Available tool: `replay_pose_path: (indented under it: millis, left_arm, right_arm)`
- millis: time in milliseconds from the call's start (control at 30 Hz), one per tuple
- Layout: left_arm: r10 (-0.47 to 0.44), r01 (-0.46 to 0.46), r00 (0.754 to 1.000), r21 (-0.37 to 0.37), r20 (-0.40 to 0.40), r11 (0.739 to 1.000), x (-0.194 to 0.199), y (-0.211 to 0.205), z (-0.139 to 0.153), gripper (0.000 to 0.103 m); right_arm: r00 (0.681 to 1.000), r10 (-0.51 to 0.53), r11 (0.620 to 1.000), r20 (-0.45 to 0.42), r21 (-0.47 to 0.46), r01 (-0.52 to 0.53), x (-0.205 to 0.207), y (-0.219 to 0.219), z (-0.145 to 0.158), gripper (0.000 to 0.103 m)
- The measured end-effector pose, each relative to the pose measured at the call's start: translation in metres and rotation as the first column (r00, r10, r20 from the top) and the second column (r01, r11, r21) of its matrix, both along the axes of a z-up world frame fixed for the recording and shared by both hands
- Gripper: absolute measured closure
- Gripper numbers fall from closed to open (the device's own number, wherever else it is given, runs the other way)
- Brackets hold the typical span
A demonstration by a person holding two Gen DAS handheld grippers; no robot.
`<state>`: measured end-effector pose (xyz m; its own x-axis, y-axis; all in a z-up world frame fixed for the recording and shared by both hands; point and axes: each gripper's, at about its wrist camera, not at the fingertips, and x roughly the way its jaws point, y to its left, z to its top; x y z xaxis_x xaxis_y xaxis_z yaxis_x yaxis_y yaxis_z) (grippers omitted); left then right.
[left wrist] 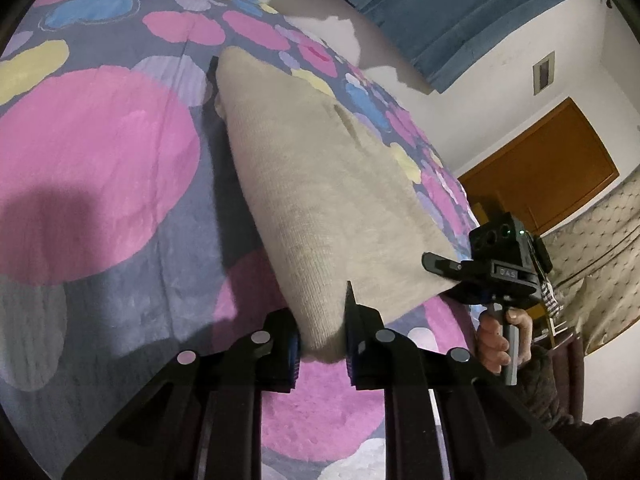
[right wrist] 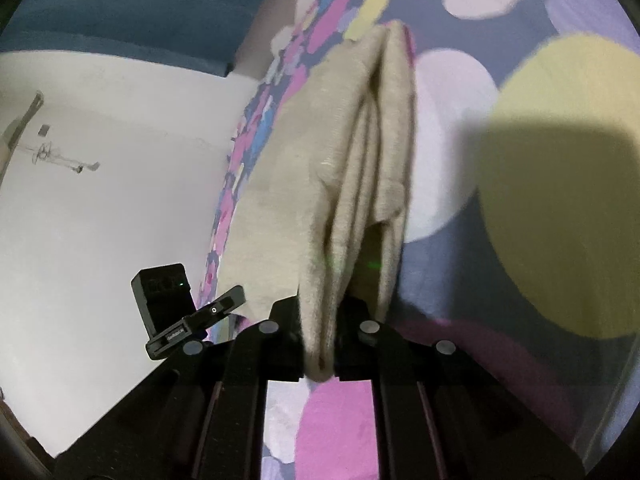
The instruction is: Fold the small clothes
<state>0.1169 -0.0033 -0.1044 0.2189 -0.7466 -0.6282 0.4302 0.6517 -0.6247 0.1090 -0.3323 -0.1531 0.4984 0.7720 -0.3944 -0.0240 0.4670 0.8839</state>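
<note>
Left gripper (left wrist: 322,344) is clamped on one corner of the beige knit garment (left wrist: 320,184), lifting it off the dotted bedspread (left wrist: 100,168). Over on the right, right gripper (right wrist: 320,354) pinches the bunched other corner, a hand (left wrist: 502,338) holding its handle.

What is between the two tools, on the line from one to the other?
The beige cloth spans it: the left tool and right tool each pinch a corner. The left wrist view shows this.
</note>
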Motion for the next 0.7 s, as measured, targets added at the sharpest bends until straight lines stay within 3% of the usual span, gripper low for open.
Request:
replay_pose_path:
  millis: [400,700]
  left_arm:
    - [0.023,-0.026,0.998,0.063,0.054,0.998,-0.009,-0.004,0.003,0.069]
    - [0.058,-0.067,0.994,0.101,0.093,0.993,-0.01,-0.001,0.006,0.055]
  right_arm:
    - [1.0,0.002,0.999,-0.002,0.036,-0.002,0.001,-0.006,0.003,0.094]
    - [1.0,-0.014,0.997,0.004,0.073,0.013,-0.001,-0.008,0.0,0.086]
